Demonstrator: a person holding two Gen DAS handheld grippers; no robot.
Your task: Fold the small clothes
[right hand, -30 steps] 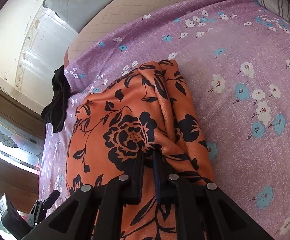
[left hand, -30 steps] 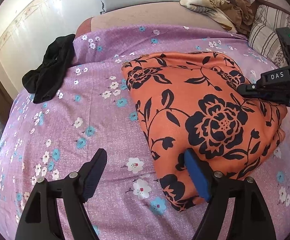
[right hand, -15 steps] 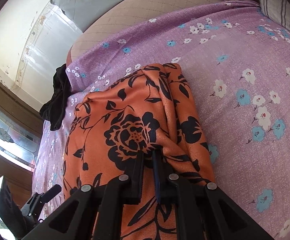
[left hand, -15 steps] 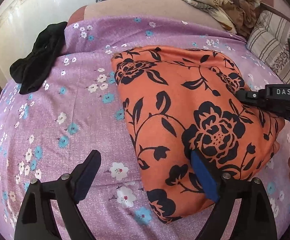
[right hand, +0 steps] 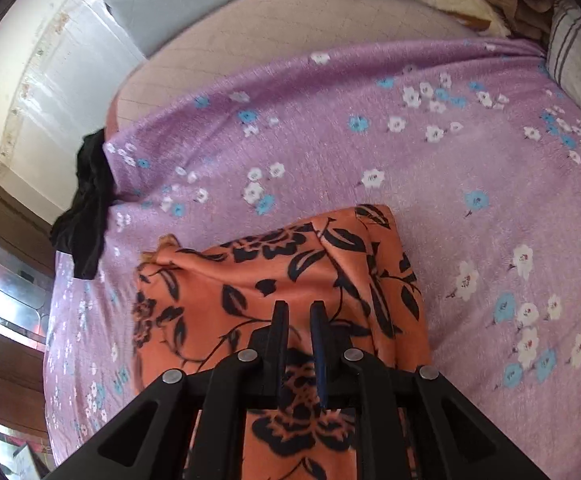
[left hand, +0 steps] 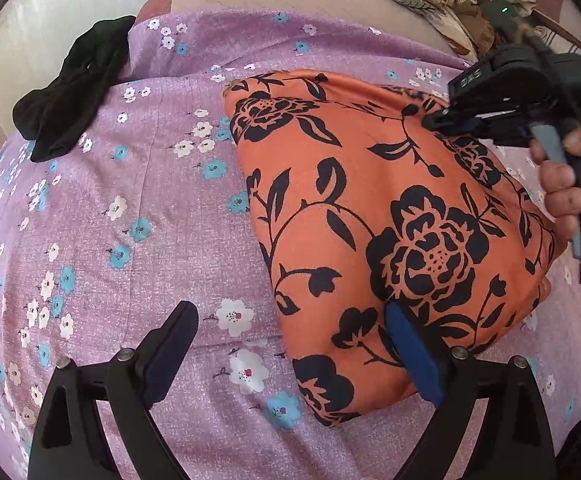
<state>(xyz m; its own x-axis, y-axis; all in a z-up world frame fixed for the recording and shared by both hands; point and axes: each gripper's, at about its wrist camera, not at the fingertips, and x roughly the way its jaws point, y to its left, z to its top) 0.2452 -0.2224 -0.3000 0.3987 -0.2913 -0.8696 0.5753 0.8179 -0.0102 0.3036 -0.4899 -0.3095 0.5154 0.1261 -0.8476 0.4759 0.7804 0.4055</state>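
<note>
Lying on the purple floral bedsheet (left hand: 162, 216), the orange garment (left hand: 370, 216) is your landmark: thin, smooth cloth printed with black roses and leaves, folded into a rough wedge that is narrower at its far end. The sheet under it is a speckled weave with small white and blue flowers, and it wrinkles slightly beside the garment's near edge.

Your left gripper (left hand: 286, 328) has its jaws wide apart. Its blue-padded finger (left hand: 410, 356) presses on the garment's near edge, while the other finger hovers over bare sheet beside the garment.

Your right gripper (right hand: 299, 316) has its jaws nearly together with a narrow slit between them. From its own camera the orange cloth lies below the tips, and you cannot tell whether any fabric is pinched. A second ago those fingers were sunk into a raised bunch of the cloth; now the gripper sits higher and further along the garment's far side, and the fabric there lies flatter.

A crumpled black cloth (left hand: 70, 88) sits well beyond the garment's far corner, at the sheet's edge.
</note>
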